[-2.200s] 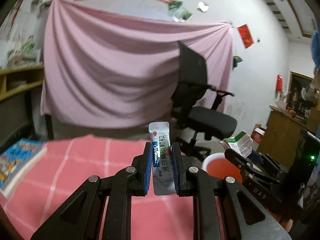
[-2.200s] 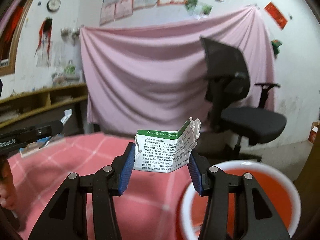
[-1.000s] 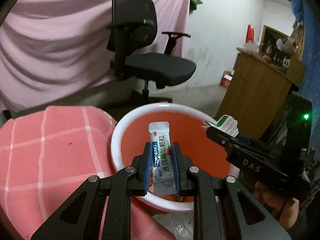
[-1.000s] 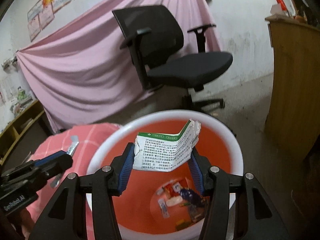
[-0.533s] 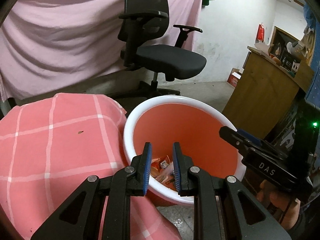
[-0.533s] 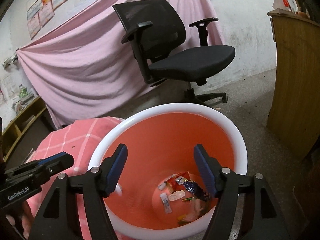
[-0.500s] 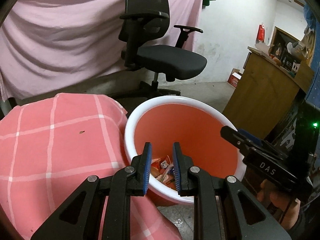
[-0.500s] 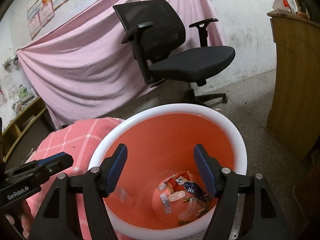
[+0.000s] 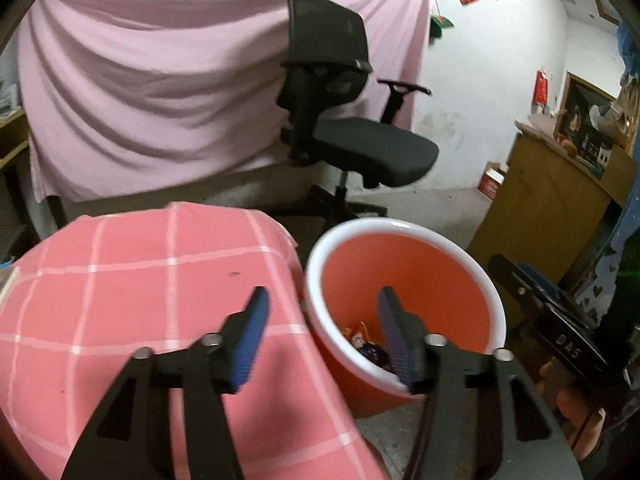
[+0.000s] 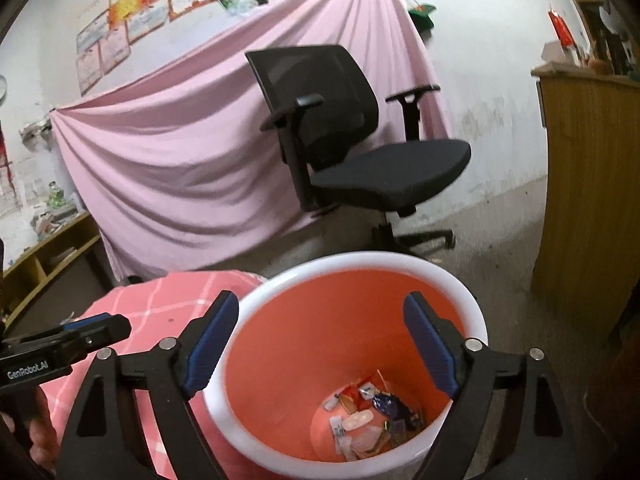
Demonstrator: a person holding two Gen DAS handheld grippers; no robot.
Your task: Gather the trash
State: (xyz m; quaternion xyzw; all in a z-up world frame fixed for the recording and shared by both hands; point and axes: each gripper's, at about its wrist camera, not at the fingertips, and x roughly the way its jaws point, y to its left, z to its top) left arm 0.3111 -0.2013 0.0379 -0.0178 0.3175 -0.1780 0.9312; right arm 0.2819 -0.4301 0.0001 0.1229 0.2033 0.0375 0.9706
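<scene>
Trash (image 10: 368, 416) dropped in bin (image 10: 360, 264), below fingers (image 10: 428, 344)

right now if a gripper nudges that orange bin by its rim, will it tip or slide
The orange bin probably slides or tips easily: it looks like thin plastic, with only small wrappers at its bottom. It flares towards the rim and stands beside the draped tablecloth, so a high push likely rocks it.

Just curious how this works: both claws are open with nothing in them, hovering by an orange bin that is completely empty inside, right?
Not quite: the orange bin is not empty. The right wrist view shows wrappers and packets lying at its bottom. The rest holds: the left gripper and right gripper are both open with nothing between their jaws, which have just been opening.
</scene>
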